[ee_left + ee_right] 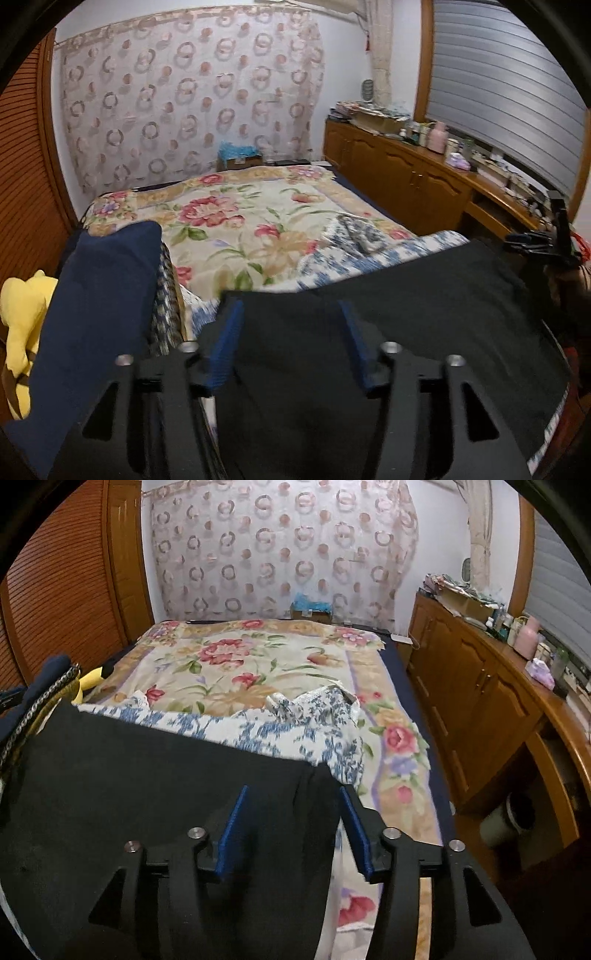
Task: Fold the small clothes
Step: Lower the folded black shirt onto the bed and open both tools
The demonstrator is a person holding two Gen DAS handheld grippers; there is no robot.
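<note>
Step in hand: I judged that I was at the end of a fold on the black garment, with both tongs let go of the cloth.

Left tongs: the blue pads stood apart over the black cloth, its near edge between them but not pinched, as far as I could see.

Right tongs: apart as well, straddling the right-hand edge of the black garment; the pads did not press on it.

Where the garment was: it lay spread flat at the near end of the bed, on top of a blue-and-white patterned cloth, which was itself on the floral bedspread.

Next move, my judgement: I needed to back both tongs clear without dragging the cloth, then either take the next fold from an edge or lift the piece across to the stack.

Stack: a navy folded piece stood at the left, with a checked cloth just beside it; whether more pieces were under it I could not tell, since the edge of the left view was blurred.

Counts: one black garment; one blue-and-white cloth, crumpled at its far right end; one navy piece; one checked piece; one yellow soft toy at the left of the stack; two tongs.

Risk, my judgement: the limp black cloth could catch on a pad while I withdrew and spoil the fold.
</note>
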